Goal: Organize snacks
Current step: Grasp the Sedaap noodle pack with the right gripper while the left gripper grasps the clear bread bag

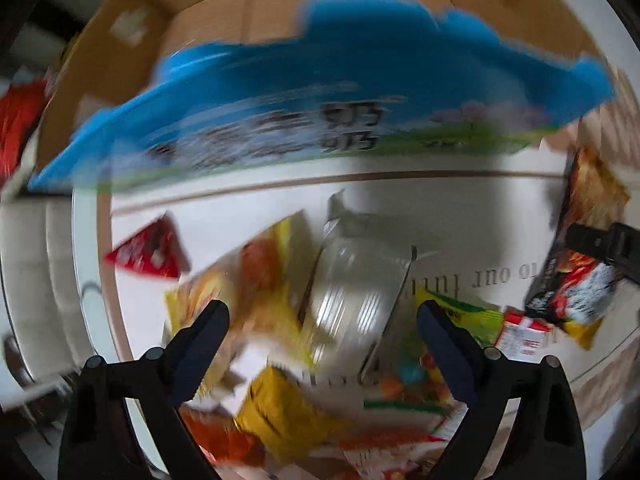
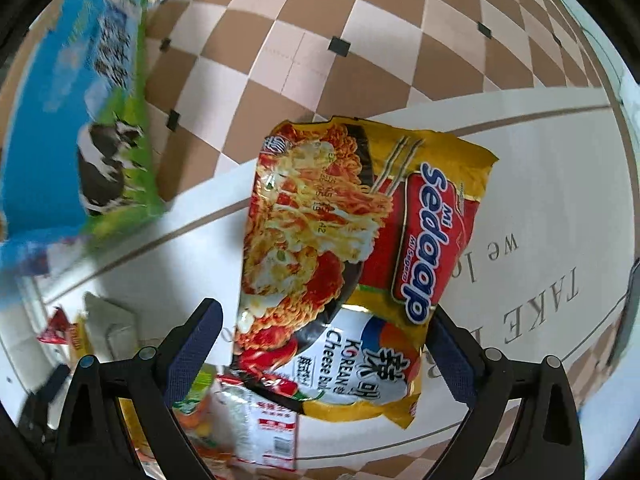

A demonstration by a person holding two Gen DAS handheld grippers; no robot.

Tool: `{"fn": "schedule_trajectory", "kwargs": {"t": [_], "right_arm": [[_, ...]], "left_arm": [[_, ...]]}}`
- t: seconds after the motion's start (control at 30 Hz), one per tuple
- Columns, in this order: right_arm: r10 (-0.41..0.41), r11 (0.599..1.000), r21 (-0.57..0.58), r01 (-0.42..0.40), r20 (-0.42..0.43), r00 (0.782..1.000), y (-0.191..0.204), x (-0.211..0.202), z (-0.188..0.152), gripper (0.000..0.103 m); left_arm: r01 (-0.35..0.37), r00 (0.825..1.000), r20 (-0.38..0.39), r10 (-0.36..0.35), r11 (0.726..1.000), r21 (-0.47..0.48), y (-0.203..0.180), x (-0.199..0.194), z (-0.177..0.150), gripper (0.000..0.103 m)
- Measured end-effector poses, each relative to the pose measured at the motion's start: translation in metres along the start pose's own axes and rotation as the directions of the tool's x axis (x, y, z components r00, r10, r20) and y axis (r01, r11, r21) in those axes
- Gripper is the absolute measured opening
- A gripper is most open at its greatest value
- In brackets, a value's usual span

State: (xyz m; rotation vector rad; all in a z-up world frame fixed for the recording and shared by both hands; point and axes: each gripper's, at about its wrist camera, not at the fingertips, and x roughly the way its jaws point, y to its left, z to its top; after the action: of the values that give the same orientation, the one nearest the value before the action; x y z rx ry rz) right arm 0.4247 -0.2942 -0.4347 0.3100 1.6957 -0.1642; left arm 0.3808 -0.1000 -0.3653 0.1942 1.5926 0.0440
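Left wrist view: we hold the left gripper [image 1: 323,336] wide apart and empty above a blurred heap of snack packets [image 1: 276,396] and a clear plastic tray [image 1: 356,292] on the white table [image 1: 460,204]. A blue milk carton box [image 1: 320,92] stands behind. We judge that closing now could catch two packets at once, since they overlap; the blur hides their labels.

Right wrist view: our right gripper [image 2: 326,340] is spread open; the noodle packet [image 2: 360,248] lies flat between its fingers, unpinched, reading "Mi Sedaap" and "Korean Cheese Buldak". It lies near the table's edge, so a nudge could slide it off.
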Motion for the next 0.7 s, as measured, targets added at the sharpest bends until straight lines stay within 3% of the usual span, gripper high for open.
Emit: {"fn": "schedule_trajectory", "kwargs": {"t": [0.13, 0.23, 0.37, 0.53, 0.7], "right_arm": [[-0.016, 1.000, -0.021, 0.015, -0.045, 0.999, 0.010, 0.017, 0.001, 0.099], [0.001, 1.000, -0.028, -0.002, -0.048, 0.999, 0.005, 0.016, 0.000, 0.096], [-0.041, 0.993, -0.109, 0.036, -0.046, 0.998, -0.005, 0.006, -0.009, 0.091], [-0.080, 0.969, -0.238, 0.059, -0.082, 0.993, 0.008, 0.010, -0.030, 0.091], [-0.087, 0.953, -0.299, 0.052, -0.104, 0.991, 0.009, 0.012, -0.054, 0.091]], "left_arm": [[-0.076, 0.997, 0.018, 0.075, 0.995, 0.063, -0.011, 0.013, 0.011, 0.093], [-0.096, 0.995, 0.025, 0.095, 0.994, 0.059, -0.010, 0.014, 0.017, 0.077], [-0.106, 0.994, 0.042, 0.104, 0.993, 0.055, -0.010, 0.010, 0.020, 0.070], [-0.112, 0.992, 0.060, 0.108, 0.991, 0.073, -0.005, 0.012, 0.003, 0.070], [-0.105, 0.994, 0.043, 0.104, 0.994, 0.029, 0.016, 0.016, -0.004, 0.072]]}}
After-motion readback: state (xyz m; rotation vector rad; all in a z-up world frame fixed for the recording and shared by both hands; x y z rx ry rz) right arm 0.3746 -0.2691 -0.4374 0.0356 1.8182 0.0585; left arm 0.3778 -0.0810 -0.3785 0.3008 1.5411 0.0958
